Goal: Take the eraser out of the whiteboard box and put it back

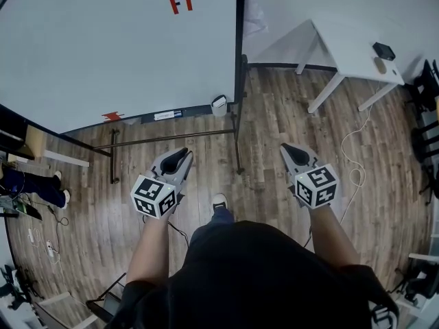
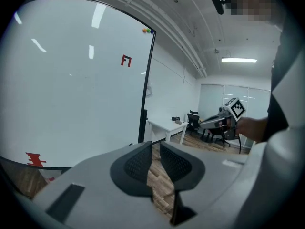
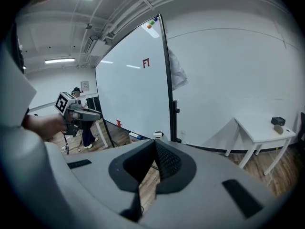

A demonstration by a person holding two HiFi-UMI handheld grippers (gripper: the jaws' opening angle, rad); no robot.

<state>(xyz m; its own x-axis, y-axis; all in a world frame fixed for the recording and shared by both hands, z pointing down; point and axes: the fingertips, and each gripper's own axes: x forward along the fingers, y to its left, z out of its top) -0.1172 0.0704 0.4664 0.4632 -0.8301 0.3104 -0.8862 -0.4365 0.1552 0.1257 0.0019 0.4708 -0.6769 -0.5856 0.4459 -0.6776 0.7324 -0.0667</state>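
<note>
A small white whiteboard box (image 1: 219, 105) hangs at the lower right corner of the whiteboard (image 1: 123, 46), beside its black frame post. It also shows in the right gripper view (image 3: 157, 134). I cannot make out the eraser apart from the box. My left gripper (image 1: 184, 153) is held over the wooden floor, short of the board's stand, with its jaws shut and nothing between them (image 2: 155, 144). My right gripper (image 1: 287, 148) is level with it to the right. Its tips meet on nothing (image 3: 155, 142), and the box lies just beyond them.
The board's tray holds a red item (image 1: 112, 116) and a white and blue item (image 1: 168, 114). The stand's crossbar and foot (image 1: 236, 146) lie between the grippers. A white table (image 1: 350, 53) stands at the right, a cable (image 1: 353, 173) runs on the floor, and a person's legs (image 1: 38, 184) are at the left.
</note>
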